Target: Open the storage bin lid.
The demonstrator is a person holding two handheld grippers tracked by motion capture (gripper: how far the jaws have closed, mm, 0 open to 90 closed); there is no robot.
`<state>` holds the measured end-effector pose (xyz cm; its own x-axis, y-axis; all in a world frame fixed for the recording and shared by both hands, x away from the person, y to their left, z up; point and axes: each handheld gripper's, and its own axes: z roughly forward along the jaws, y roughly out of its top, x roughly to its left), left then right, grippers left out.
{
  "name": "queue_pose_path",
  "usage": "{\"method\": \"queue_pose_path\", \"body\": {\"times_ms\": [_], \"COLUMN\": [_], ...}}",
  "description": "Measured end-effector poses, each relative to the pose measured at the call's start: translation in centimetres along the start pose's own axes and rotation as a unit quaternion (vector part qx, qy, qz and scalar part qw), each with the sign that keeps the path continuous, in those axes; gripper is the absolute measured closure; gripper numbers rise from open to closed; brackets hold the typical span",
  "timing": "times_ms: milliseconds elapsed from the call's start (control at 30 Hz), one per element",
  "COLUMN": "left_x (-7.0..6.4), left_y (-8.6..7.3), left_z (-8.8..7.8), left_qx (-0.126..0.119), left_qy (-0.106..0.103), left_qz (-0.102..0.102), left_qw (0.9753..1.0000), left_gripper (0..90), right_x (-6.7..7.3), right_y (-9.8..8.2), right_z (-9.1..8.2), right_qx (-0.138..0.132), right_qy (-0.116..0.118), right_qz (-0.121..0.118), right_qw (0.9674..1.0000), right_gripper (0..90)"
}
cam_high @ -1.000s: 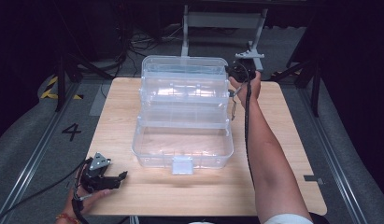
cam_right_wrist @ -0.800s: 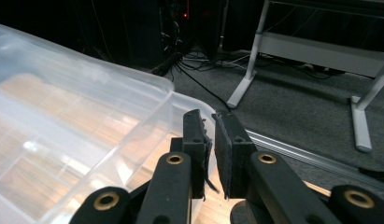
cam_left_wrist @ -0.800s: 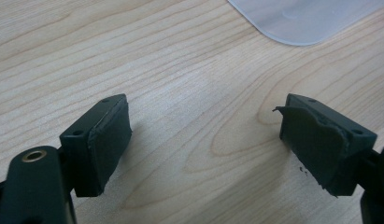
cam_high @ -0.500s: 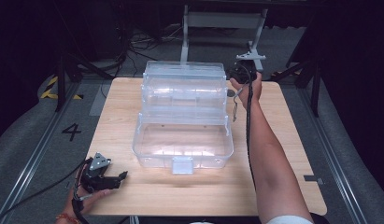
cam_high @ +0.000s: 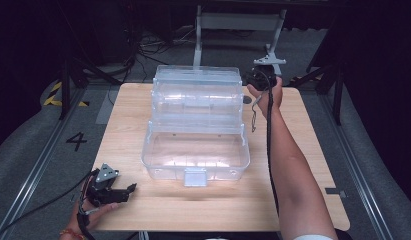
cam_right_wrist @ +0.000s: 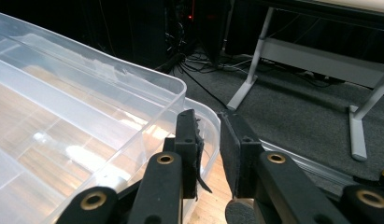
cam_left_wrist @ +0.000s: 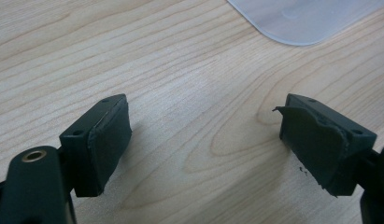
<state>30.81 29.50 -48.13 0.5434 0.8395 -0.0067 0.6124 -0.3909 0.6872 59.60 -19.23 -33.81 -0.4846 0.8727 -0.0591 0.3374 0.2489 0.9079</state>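
Light wooden table (cam_high: pixel 313 150), grey carpeted floor (cam_high: pixel 38 150) (a "4" marked on it), metal stand (cam_high: pixel 238 22), tangled cables (cam_high: pixel 143 45) behind.

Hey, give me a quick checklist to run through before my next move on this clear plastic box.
1. Left gripper open, nothing between its fingers: ok.
2. Left gripper resting on the wooden table, apart from the clear tiered box: ok.
3. Right gripper at the box's far right corner; its jaws have just been opening, narrow gap: ok.
4. Box rim between the right fingers: cannot tell.
5. Box tiers spread open, base flat on the table: ok.
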Motion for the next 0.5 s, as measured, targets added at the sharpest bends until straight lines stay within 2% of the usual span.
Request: {"method": "queue_pose_path", "body": {"times_ms": [500], "left_x": [0.0], "left_y": [0.0], "left_z": [0.0], "left_qx": [0.000], "left_qy": [-0.001], "left_qz": [0.000], "left_qw": [1.0000], "left_gripper": [17.0], "right_x": [0.3], "right_y": [0.6], "right_z": [-2.0], "right_qx": [-0.010], "right_qy": [0.012], "right_qz": [-0.024], "right_qw": [0.9996], "right_gripper": [73.2]}}
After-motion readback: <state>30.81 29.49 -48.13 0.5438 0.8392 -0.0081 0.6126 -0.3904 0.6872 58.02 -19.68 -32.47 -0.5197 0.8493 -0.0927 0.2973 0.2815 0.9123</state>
